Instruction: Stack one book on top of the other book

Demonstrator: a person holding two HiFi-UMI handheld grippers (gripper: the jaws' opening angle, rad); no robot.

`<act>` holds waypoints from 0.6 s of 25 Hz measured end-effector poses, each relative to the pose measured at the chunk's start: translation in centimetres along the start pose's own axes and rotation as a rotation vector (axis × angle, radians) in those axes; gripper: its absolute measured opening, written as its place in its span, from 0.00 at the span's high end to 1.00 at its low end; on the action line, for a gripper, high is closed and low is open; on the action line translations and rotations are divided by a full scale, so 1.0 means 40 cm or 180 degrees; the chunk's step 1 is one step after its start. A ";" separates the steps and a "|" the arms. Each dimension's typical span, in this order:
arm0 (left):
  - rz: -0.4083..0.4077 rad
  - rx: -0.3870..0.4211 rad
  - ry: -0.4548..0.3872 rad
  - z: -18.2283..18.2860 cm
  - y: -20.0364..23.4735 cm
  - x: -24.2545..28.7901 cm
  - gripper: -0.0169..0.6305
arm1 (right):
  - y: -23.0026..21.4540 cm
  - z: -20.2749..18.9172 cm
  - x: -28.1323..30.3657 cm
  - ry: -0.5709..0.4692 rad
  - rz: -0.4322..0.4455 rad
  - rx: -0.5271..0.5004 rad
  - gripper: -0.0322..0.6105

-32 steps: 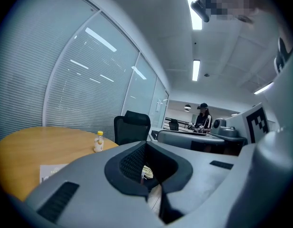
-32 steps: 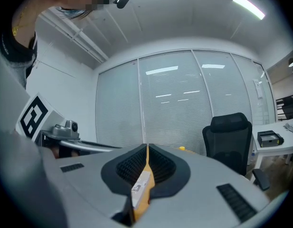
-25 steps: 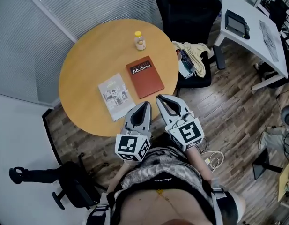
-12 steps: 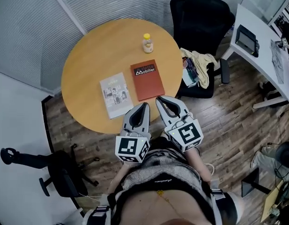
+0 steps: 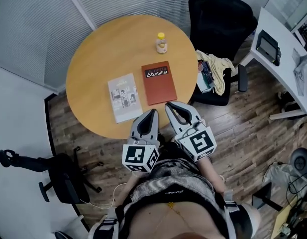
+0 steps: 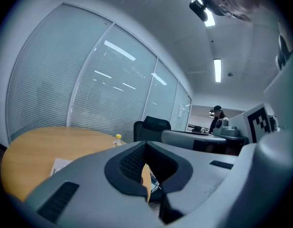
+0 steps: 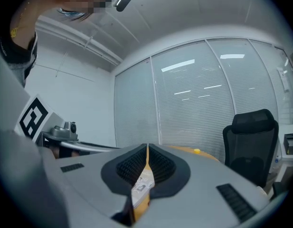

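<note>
Red marks out the right-hand volume: the rust-red book [image 5: 159, 82], with a dark title band at its far end, lies flat on the round wooden tabletop [image 5: 108, 44]. Just beside it on the left lies the pale grey book [image 5: 125, 96] with small pictures on its cover. The two are apart, and a narrow strip of bare wood shows between them. Each has its long axis running away from the person, leaning slightly to the left at the far end, and neither rests on the other, so the stacking is not yet begun.

The coming move turns on which claw faces which book. The right claw [image 5: 169, 105] hangs at the near short edge of the rust-red book and points along its length; whether its tip overlaps that edge or stops short cannot be told from above. The left claw [image 5: 153, 112] sits beside it, with the pale grey book ahead and to its left. The right hand looks nearer to a book.

Both claws are pressed together and hold nothing. In the left gripper view the left claw [image 6: 146, 146] shows only a thin seam, and in the right gripper view the right claw [image 7: 147, 150] does too, with a sliver of book and tabletop visible beyond it.

Farther out, a small yellow-capped bottle [image 5: 161, 43] stands well beyond the books, and a black office chair [image 5: 220, 19] stands past the tabletop's right rim.
</note>
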State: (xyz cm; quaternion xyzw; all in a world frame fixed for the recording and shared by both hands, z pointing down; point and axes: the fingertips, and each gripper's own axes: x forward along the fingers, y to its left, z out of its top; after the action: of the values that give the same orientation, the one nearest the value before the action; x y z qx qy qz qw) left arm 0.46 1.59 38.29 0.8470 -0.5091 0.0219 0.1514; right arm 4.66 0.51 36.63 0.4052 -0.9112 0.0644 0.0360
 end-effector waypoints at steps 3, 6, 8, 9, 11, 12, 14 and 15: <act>-0.0046 0.0016 -0.0024 0.012 0.014 0.017 0.94 | -0.013 -0.001 0.013 -0.0003 -0.0075 0.0012 0.90; -0.0105 0.0119 -0.0015 0.028 0.024 0.033 0.94 | -0.022 0.005 0.025 0.0001 -0.0132 0.0005 0.90; -0.0167 0.0159 -0.0015 0.037 0.029 0.045 0.94 | -0.029 0.010 0.033 -0.0002 -0.0183 -0.0012 0.90; -0.0201 0.0162 -0.0014 0.039 0.030 0.050 0.94 | -0.033 0.011 0.037 -0.0004 -0.0216 -0.0013 0.90; -0.0262 0.0177 0.0008 0.040 0.032 0.061 0.94 | -0.042 0.010 0.043 0.0005 -0.0270 -0.0005 0.90; -0.0288 0.0185 0.0021 0.040 0.032 0.066 0.94 | -0.045 0.010 0.047 0.0012 -0.0288 -0.0001 0.90; -0.0326 0.0185 0.0028 0.044 0.036 0.072 0.94 | -0.048 0.011 0.057 0.0018 -0.0299 0.0000 0.90; -0.0336 0.0182 0.0024 0.046 0.040 0.075 0.94 | -0.048 0.012 0.064 0.0020 -0.0299 -0.0006 0.90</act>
State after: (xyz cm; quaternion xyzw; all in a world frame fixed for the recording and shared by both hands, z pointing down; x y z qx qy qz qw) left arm 0.29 -2.19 37.47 0.8766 -0.4622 0.0316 0.1301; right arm 4.37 -2.70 36.61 0.4473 -0.8912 0.0629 0.0423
